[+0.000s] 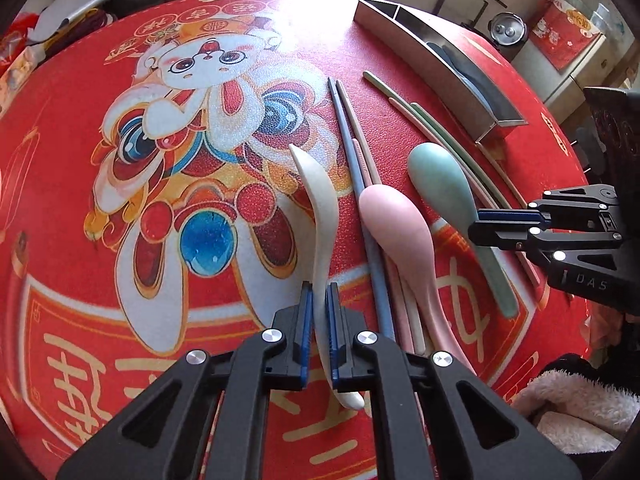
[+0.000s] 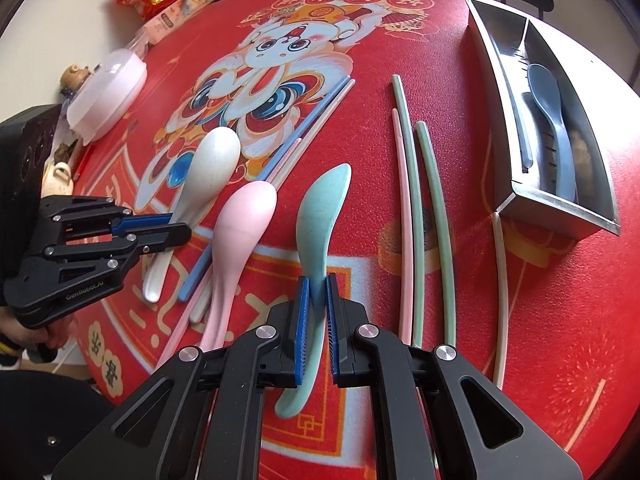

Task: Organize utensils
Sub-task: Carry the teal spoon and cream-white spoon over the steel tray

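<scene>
Clamping white spoon [image 1: 320,216] in left gripper [image 1: 319,300], right gripper [image 2: 318,292] clamping green spoon [image 2: 320,216]

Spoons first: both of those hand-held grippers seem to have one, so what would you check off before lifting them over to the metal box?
1. Left hand-held gripper shut on the white spoon handle: ok.
2. Right hand-held gripper shut on the green spoon handle: ok.
3. Pink spoon lies between the two held spoons, apart from both: ok.
4. Blue chopstick beside the white spoon, not caught in the jaws: ok.
5. Metal box has room in the compartment holding the blue spoon: ok.
6. Grip firm enough not to slip when lifted: cannot tell.
</scene>
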Motion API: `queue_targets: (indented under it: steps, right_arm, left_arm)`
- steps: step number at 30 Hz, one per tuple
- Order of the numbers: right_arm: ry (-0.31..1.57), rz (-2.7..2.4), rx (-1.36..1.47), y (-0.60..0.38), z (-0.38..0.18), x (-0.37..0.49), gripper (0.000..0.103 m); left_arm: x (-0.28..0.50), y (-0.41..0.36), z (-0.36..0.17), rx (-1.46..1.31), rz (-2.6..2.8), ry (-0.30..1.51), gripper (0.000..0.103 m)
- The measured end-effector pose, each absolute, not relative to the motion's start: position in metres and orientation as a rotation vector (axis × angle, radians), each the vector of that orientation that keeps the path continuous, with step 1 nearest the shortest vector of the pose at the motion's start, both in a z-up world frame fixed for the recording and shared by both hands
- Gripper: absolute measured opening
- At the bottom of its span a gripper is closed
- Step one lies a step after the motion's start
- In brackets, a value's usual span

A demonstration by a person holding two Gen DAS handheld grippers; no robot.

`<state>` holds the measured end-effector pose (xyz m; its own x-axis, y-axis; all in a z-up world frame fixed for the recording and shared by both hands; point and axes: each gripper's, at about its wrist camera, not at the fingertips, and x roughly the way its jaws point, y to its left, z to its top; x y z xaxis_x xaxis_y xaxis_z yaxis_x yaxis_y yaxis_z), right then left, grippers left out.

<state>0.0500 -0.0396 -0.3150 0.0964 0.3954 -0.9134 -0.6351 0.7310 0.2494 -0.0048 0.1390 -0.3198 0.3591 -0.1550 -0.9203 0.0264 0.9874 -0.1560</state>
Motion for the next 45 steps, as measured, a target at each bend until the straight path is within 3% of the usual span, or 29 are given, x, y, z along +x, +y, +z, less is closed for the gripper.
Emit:
queue_targets:
  steps: [18, 28, 36, 45]
  right_arm:
    - [1.275, 0.797, -0.196, -0.039, -0.316, 0.053, 0.006]
    - [1.235, 0.77, -0.107, -0.057, -0.292, 0.068, 0.006]
    - [1.151, 0.705, -0.06, -0.09, -0.26, 0.105, 0.006]
    - [1.151, 0.574, -0.128, -0.124, -0.257, 0.183, 0.006]
  left_arm:
    - [-0.013, 0.161, -0.317, -0.324, -0.081, 1.171, 0.006]
    - [0.0, 0.171, -0.279, -0.383, -0.09, 1.097, 0.006]
    - [0.052, 0.143, -0.248, -0.362, -0.174, 1.044, 0.006]
    - [0.16, 0.09, -0.238, -0.368, -0.246, 1.043, 0.006]
